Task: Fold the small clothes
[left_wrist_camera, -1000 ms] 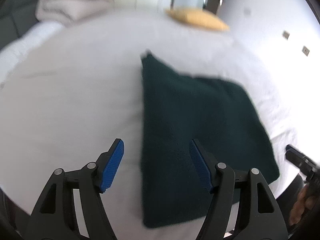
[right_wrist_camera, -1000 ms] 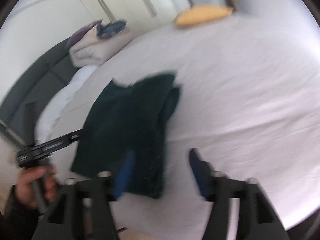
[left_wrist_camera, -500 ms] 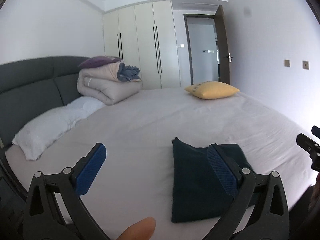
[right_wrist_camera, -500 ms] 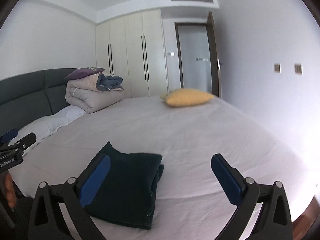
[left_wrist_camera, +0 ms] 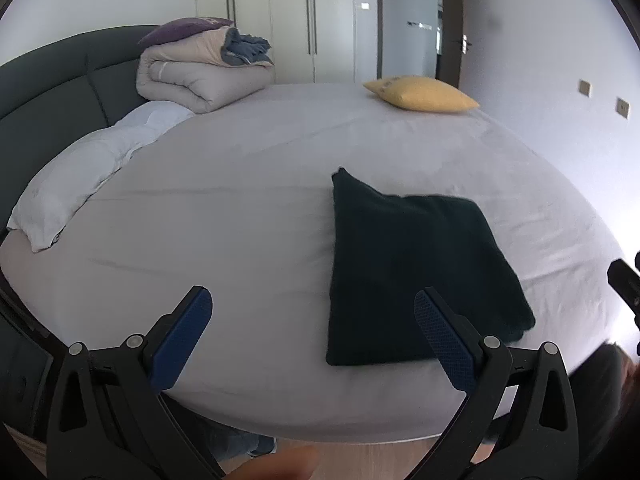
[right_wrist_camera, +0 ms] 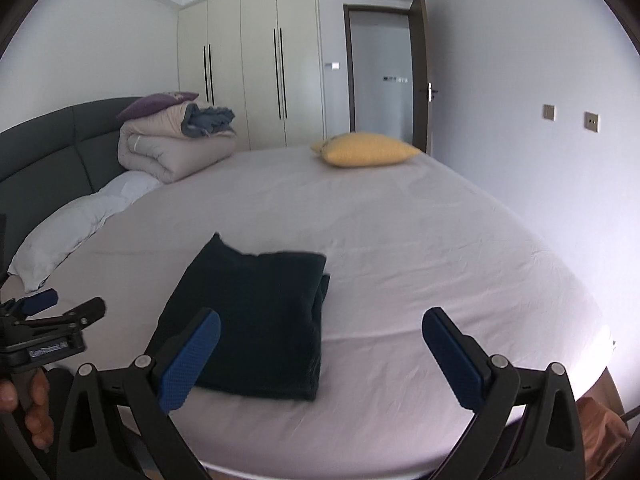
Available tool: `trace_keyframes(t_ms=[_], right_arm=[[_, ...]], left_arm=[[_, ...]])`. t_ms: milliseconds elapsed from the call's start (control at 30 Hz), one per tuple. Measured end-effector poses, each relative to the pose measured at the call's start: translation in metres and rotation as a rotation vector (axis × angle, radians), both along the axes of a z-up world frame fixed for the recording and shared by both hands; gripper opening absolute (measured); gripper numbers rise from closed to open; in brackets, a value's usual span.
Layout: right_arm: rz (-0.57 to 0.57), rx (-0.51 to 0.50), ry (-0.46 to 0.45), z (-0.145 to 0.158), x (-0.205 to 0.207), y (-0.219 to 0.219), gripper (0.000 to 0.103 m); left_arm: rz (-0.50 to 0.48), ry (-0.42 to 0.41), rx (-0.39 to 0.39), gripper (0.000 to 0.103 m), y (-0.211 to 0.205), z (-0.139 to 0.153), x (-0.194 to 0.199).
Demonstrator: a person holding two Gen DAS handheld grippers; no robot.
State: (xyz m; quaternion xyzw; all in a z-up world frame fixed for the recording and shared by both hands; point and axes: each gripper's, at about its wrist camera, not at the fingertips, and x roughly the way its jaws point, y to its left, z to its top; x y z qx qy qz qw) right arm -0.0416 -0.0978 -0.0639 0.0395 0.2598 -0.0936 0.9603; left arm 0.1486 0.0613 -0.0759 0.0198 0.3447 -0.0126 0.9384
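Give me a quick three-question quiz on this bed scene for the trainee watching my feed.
1. True or false: the left gripper is clamped on the dark green garment.
2. Which item lies at the far side of the bed, near the door? A) white pillow B) yellow cushion C) rolled duvet
3. Fill in: the garment lies ______ on the sheet, near the front edge of the bed.

Key
1. False: both the left gripper and the right gripper are open and hold nothing.
2. B, the yellow cushion.
3. Folded.
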Motion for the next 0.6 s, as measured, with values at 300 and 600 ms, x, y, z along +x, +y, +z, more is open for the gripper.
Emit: trace_keyframes(t_ms=[300,600], right_arm=[[-0.002,-0.014,0.062,-0.01,0.004,0.005,0.103],[0.006,-0.017,0.091,-0.017,0.007,0.006,0.103]], left_arm=[[-0.022,0.051,-0.028,0.103,-0.001,-0.012,0.0],[-0.014,0.069,-0.026,0.103,0.001,-0.018,0.005]])
